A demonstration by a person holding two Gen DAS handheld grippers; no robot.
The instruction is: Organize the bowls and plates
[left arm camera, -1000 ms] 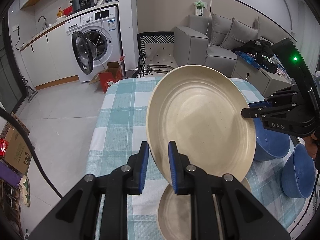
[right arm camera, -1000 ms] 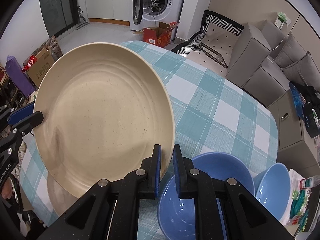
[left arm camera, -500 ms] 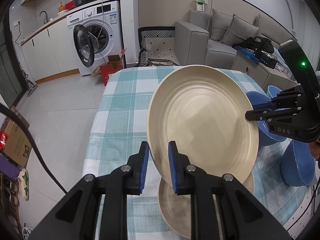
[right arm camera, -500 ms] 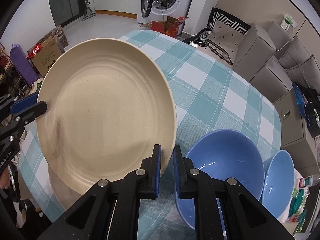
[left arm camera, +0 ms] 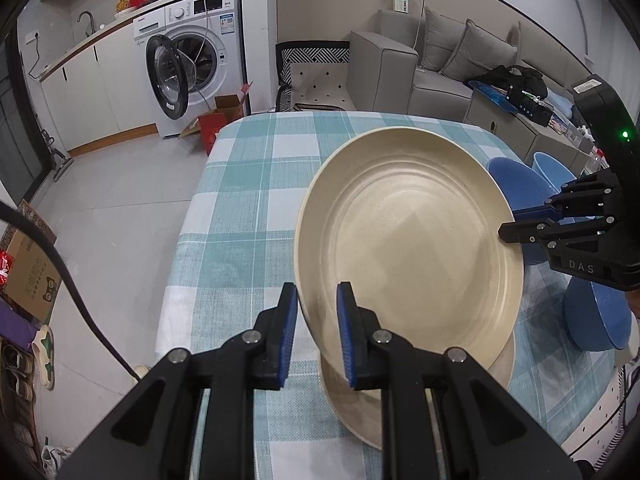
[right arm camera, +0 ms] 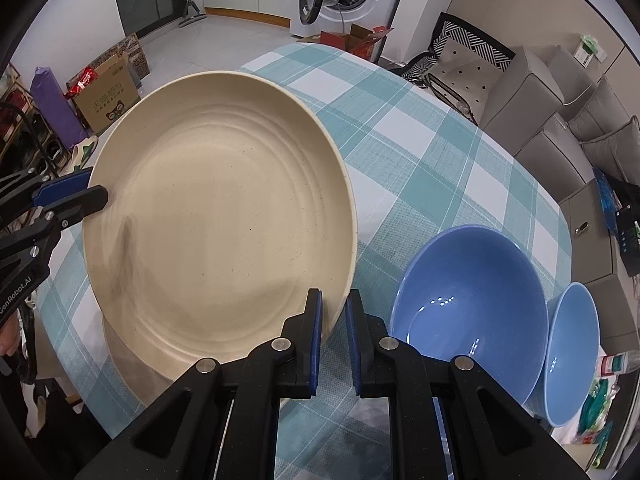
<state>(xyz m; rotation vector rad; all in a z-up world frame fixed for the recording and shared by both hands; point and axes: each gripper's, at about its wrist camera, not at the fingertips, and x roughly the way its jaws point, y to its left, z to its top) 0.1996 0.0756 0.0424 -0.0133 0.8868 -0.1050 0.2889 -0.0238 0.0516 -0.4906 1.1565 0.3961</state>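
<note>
The checked table [left arm camera: 256, 200] lies bare from nine to twelve o'clock of the held plate [left arm camera: 408, 240]. At three o'clock two blue bowls [right arm camera: 468, 300] block passage; a second plate [left arm camera: 360, 404] lies directly beneath.

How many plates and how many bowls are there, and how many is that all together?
Beige plates: 2, the held plate and the plate on the table under it.
Blue bowls: 2, the big bowl and the small bowl.
Total: 4 dishes.
</note>
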